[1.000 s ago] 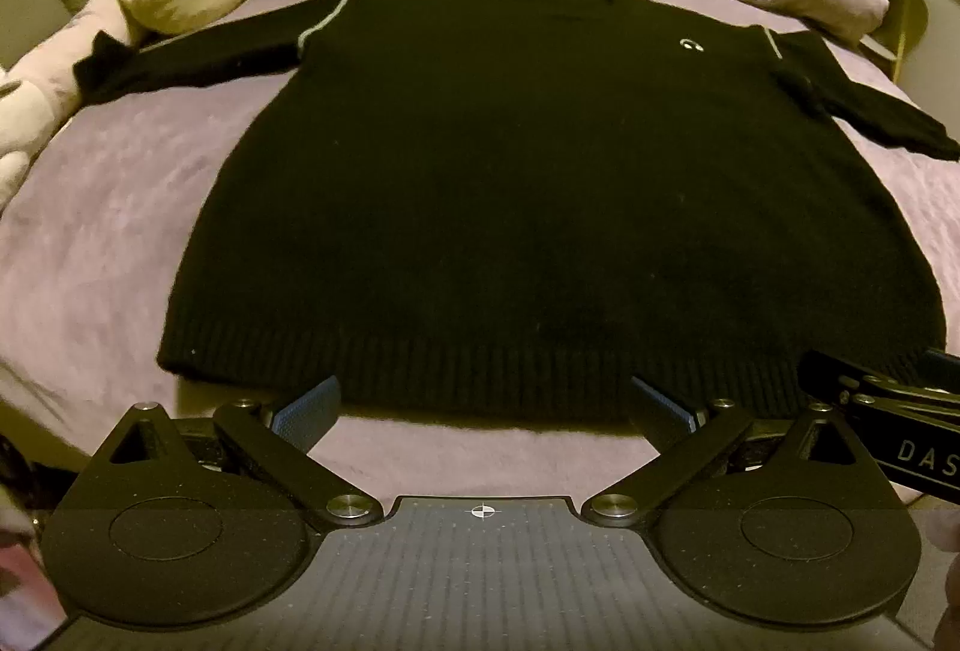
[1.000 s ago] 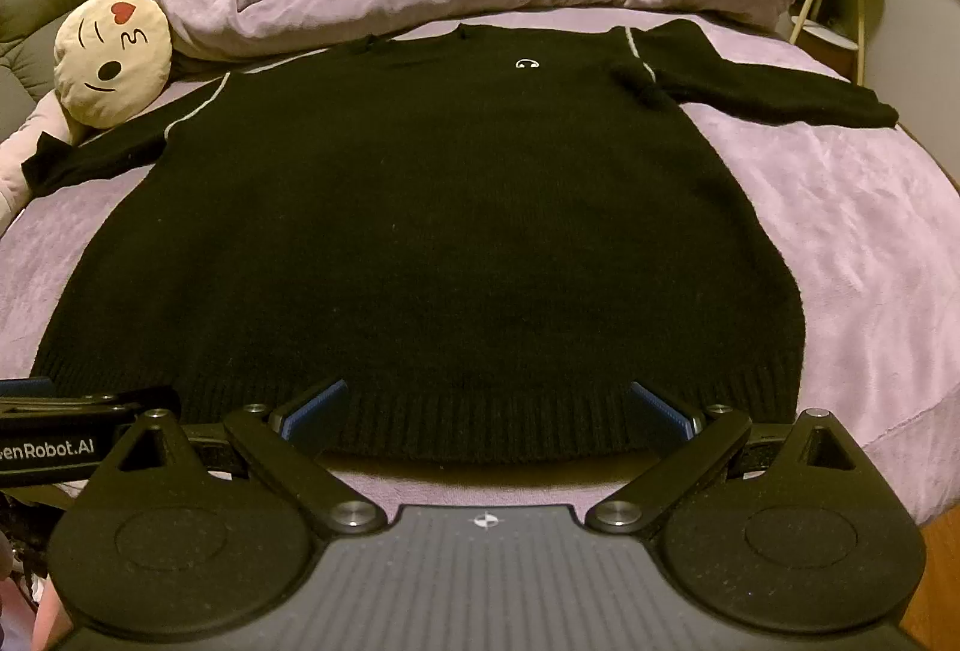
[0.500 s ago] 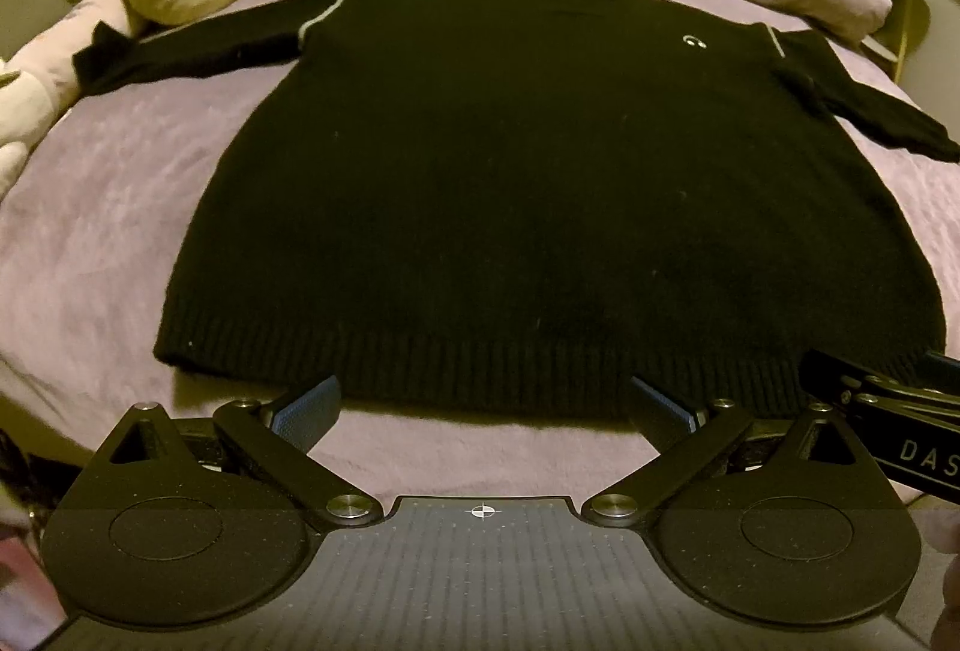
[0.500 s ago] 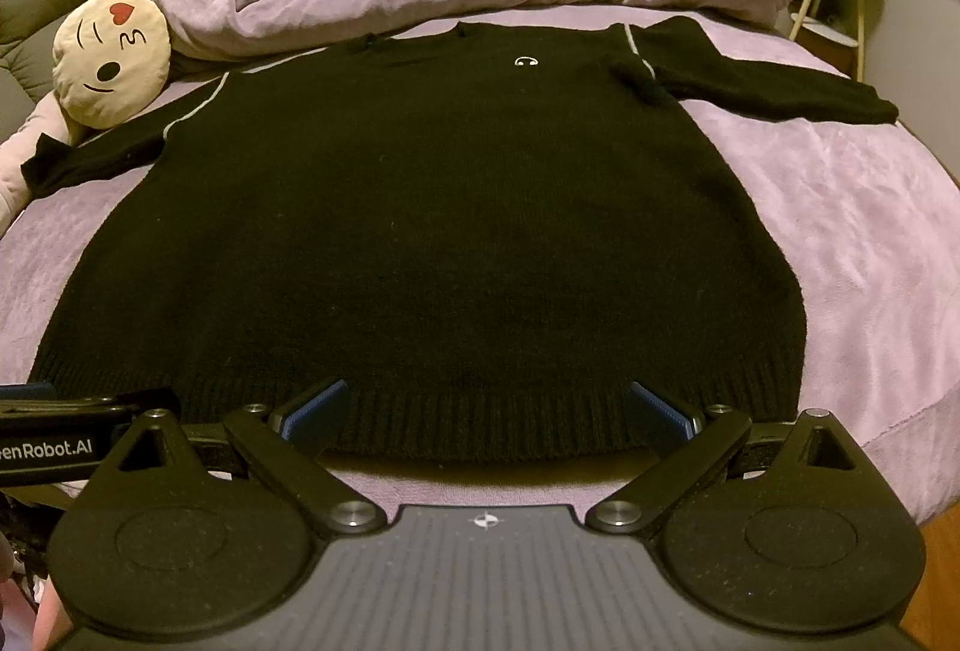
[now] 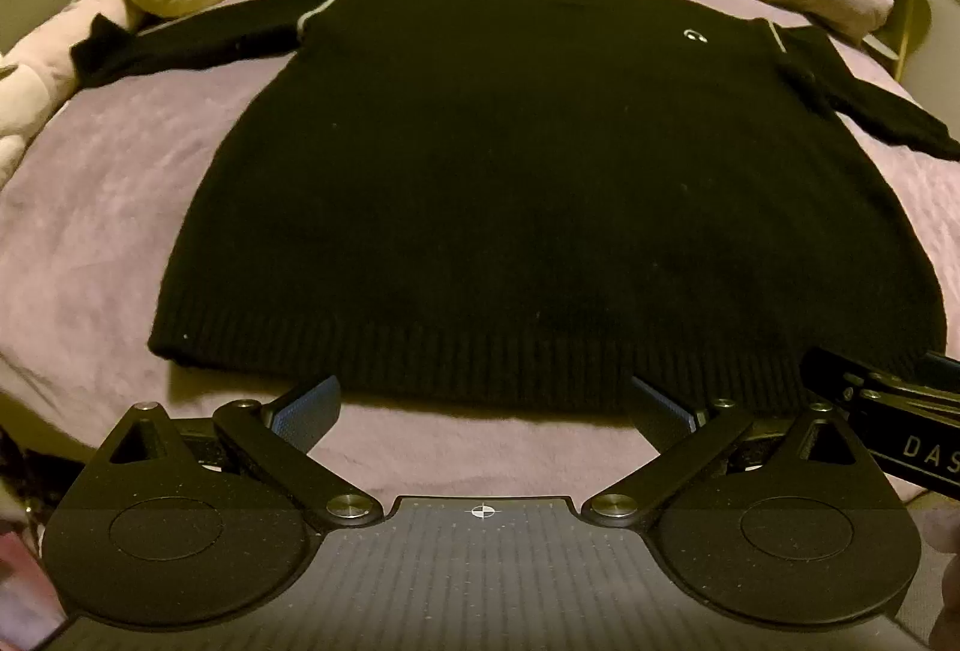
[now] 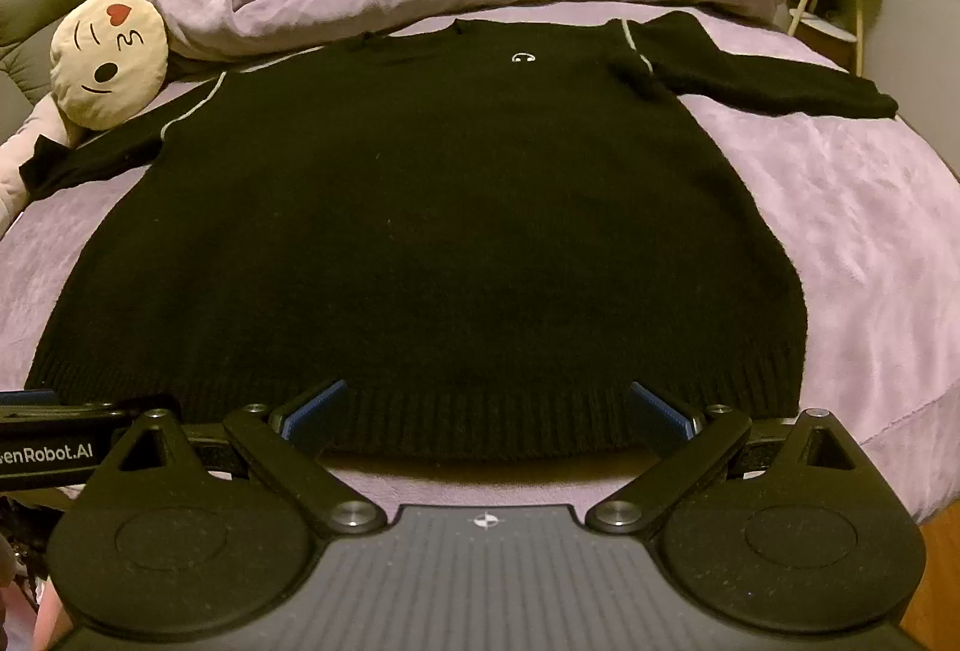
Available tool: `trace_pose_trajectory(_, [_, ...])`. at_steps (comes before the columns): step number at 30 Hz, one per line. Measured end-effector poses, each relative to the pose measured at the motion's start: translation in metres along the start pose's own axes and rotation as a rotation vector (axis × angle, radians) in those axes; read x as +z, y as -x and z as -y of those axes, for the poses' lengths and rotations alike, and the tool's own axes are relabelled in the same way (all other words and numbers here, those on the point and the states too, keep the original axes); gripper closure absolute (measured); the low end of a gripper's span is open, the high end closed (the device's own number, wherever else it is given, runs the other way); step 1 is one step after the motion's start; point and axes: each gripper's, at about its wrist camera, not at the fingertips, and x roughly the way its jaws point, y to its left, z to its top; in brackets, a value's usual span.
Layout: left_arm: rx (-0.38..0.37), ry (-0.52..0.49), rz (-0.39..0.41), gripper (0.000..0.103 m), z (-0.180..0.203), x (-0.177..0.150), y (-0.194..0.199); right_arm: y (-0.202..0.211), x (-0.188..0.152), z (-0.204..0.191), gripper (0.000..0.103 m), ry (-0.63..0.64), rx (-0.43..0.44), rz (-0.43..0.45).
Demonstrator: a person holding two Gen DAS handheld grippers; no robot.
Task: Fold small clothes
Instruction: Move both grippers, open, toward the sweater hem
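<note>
Both tongs, the left gripper (image 5: pixel 483 405) and right gripper (image 6: pixel 486 411), hang spread wide and empty just short of the ribbed hem, probably lined up to pinch it. On the bed (image 6: pixel 852 231) the black sweater (image 6: pixel 420 207) lies flat, sleeves outstretched, ready for folding.

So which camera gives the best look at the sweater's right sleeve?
The right wrist view: the right sleeve lies whole, cuff included, stretched across the bed. In the left wrist view that sleeve is squeezed against the picture's edge.
</note>
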Motion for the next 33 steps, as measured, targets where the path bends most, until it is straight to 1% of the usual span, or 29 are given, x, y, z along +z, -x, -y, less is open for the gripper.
trace_pose_trajectory(16, [-0.005,0.009,-0.013,0.000,-0.002,0.000,-0.004,-0.001,0.001,0.003,0.004,-0.010,0.006,-0.005])
trace_pose_trajectory(33, [-0.004,0.023,-0.044,0.000,-0.002,0.002,-0.014,-0.013,0.003,0.011,0.004,-0.033,0.017,-0.026])
